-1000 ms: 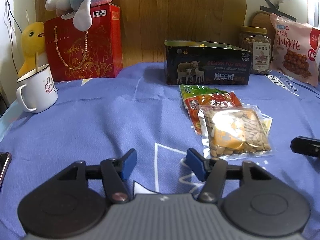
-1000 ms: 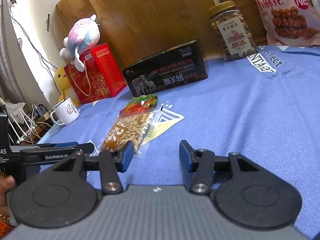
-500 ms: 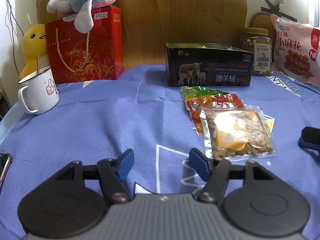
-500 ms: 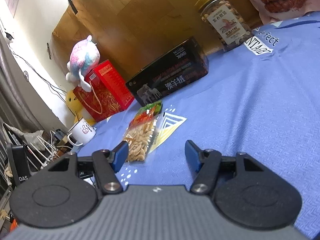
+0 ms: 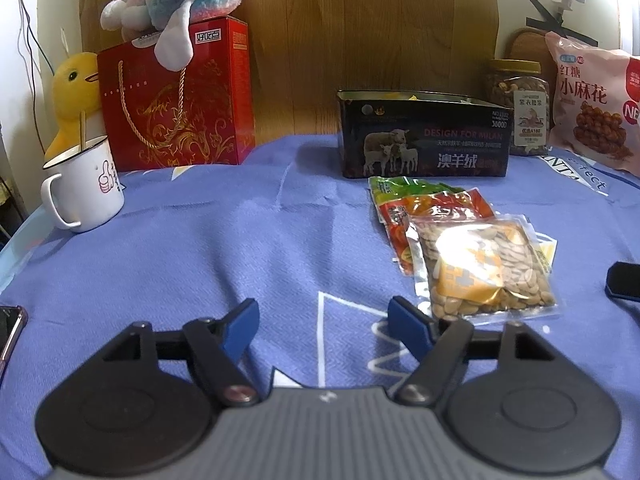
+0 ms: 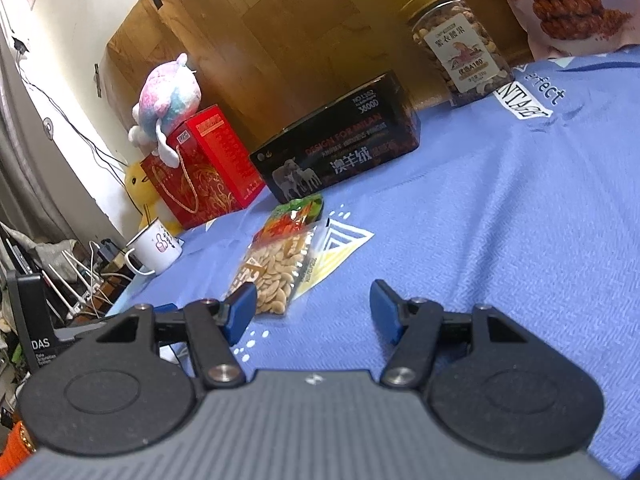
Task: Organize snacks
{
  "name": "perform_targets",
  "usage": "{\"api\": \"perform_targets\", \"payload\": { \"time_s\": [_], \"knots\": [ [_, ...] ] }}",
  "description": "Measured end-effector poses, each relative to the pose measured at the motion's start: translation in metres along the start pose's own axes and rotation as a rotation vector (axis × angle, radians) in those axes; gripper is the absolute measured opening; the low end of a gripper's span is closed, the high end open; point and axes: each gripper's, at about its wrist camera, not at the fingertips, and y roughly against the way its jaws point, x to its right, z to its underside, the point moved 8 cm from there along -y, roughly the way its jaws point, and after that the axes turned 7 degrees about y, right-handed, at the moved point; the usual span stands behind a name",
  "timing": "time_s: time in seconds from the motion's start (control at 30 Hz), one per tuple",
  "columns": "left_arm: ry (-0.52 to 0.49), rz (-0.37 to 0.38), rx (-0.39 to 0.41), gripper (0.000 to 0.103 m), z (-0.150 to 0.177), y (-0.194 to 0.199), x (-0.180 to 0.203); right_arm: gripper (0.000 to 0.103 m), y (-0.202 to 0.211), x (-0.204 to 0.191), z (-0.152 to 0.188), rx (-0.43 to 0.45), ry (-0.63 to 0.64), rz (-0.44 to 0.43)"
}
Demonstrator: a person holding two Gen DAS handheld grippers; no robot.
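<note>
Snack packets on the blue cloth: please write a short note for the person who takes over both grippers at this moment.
Left gripper: open, empty, low over the blue cloth.
Right gripper: open, empty, tilted; its left finger is close to the seed packet, contact unclear.
Three packets lie overlapped in front of the black tin: the seed packet on top, the red packet under it, the green packet nearest the tin.
The tin is open; something yellow shows inside.
Done: none of the three packets is in the tin yet.
Left: probably lift the seed packet first, then the other two.
</note>
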Motion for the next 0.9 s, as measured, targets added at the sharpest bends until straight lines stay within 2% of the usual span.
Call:
{"api": "perform_targets", "payload": {
  "time_s": [0.23, 0.27, 0.33, 0.37, 0.9],
  "knots": [
    [0.000, -0.002, 0.001, 0.076, 0.0010, 0.0004, -0.0003, 0.065, -0.0012, 0.0003, -0.0003, -0.009, 0.017, 0.003],
    [0.002, -0.001, 0.000, 0.079, 0.0008, 0.0003, -0.0010, 0.065, -0.0014, 0.0003, -0.0003, -0.010, 0.019, 0.003],
    [0.013, -0.002, -0.018, 0.100, 0.0010, -0.0020, -0.0031, 0.065, -0.0017, 0.0005, -0.0006, -0.013, 0.022, 0.001],
    [0.045, -0.002, -0.047, 0.103, 0.0019, -0.0051, -0.0070, 0.065, -0.0018, 0.0004, -0.0004, -0.015, 0.024, 0.002],
    [-0.002, 0.039, -0.062, 0.103, 0.0069, 0.0000, -0.0050, 0.065, -0.0025, -0.0033, 0.0008, -0.021, 0.060, 0.021]
  ]
}}
